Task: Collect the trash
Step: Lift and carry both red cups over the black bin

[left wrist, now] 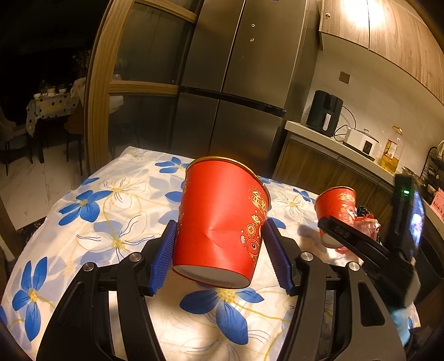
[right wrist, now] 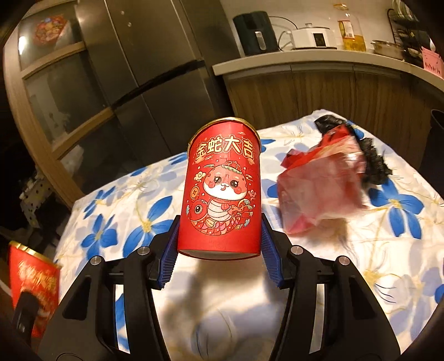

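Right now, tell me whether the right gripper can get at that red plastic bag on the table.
Probably not as things stand: the right gripper is already shut on a red paper cup. The red plastic bag lies unobstructed to its right, but the cup must go first.

We're seeing warm, dim indoor light, with a bright glare blooming on the upper cabinets [left wrist: 358, 16]. The doorway side drops to near black. Shadows pool on the floral tablecloth [right wrist: 222, 291] under the cups. The plastic bag [right wrist: 319, 188] smears with motion blur, and fisheye distortion bends every edge, corners vignetted dark.
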